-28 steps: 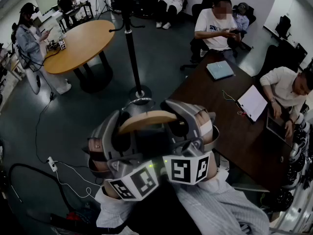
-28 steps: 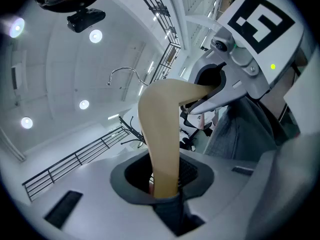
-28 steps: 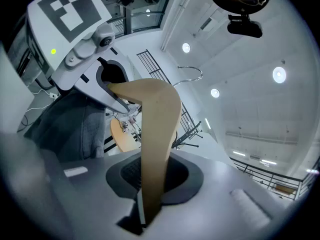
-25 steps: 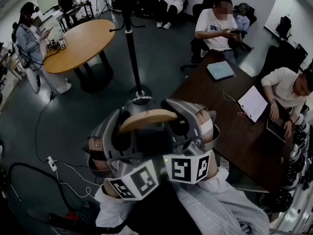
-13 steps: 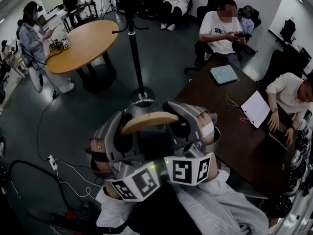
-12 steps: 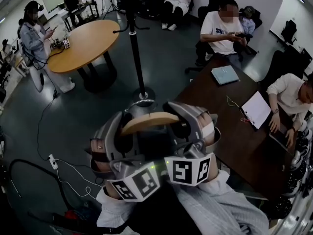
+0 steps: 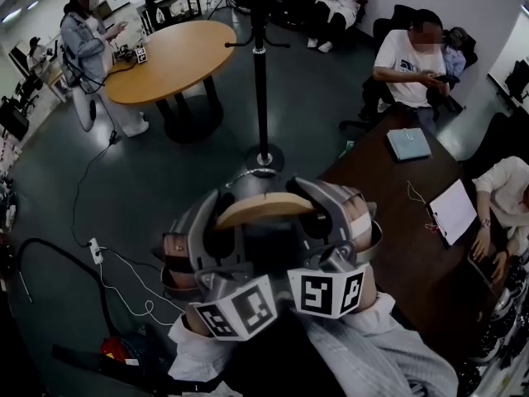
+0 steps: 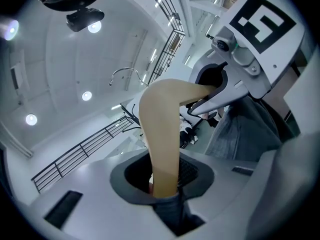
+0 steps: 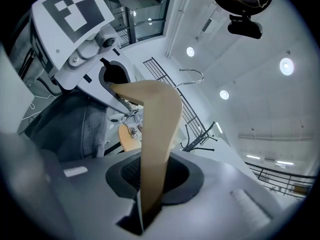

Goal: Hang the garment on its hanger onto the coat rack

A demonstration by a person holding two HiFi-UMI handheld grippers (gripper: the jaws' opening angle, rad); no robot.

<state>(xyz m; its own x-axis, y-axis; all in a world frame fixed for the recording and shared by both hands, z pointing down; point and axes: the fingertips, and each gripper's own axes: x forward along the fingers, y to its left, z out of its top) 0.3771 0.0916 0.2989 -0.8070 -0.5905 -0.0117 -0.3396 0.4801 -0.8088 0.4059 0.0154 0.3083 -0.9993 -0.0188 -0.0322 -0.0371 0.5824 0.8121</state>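
Observation:
A curved wooden hanger (image 7: 264, 208) is held up close under the head camera, with a grey striped garment (image 7: 380, 350) draped below it. My left gripper (image 7: 216, 223) is shut on the hanger's left arm (image 8: 161, 134), and garment cloth (image 8: 170, 210) is pinched there too. My right gripper (image 7: 321, 215) is shut on the right arm (image 9: 152, 149). The metal hook (image 8: 125, 74) stands free above the hanger. The black coat rack (image 7: 261, 73) stands ahead on the floor on a round base (image 7: 263, 157), well apart from the hanger.
A round wooden table (image 7: 169, 56) stands left of the rack, with a standing person (image 7: 91, 44) beside it. A dark long table (image 7: 413, 230) at right has seated people, a book (image 7: 409, 143) and a notepad (image 7: 453, 212). Cables and a power strip (image 7: 93, 249) lie on the floor at left.
The head view has shifted: the coat rack, round table and long table have slid right in the picture. Both grippers keep the same hold on the hanger.

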